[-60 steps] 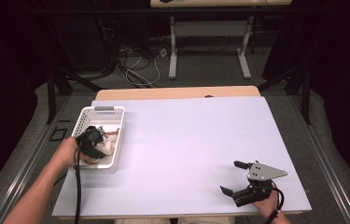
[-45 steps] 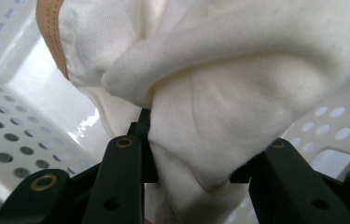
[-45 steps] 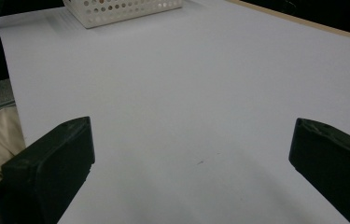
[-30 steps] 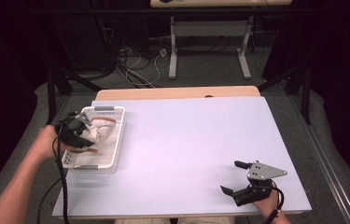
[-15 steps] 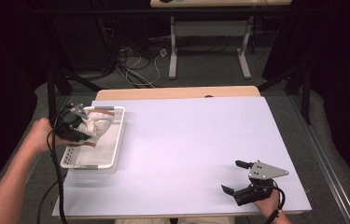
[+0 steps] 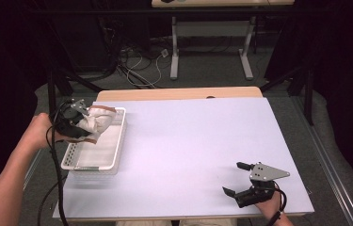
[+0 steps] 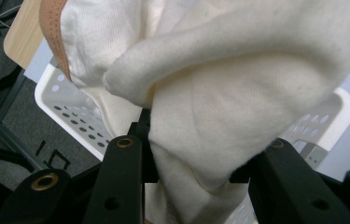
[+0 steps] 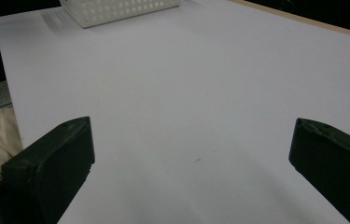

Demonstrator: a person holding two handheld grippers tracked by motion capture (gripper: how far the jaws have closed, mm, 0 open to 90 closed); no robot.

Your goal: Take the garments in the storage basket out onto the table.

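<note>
White perforated basket [image 6: 100,155] at the bench's [image 6: 188,141] left edge; open bench surface between it and the right claw [image 6: 238,179], no writing legible. Left claw [image 6: 77,123] clamped on a bunched cream cloth [image 6: 96,121] with tan hem, held above the basket's far end. Right claw spread wide, empty, at the near right corner.

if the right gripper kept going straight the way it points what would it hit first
Probably nothing soon: the right gripper points across bare table, jaws open. The white basket sits far off to the left.
</note>
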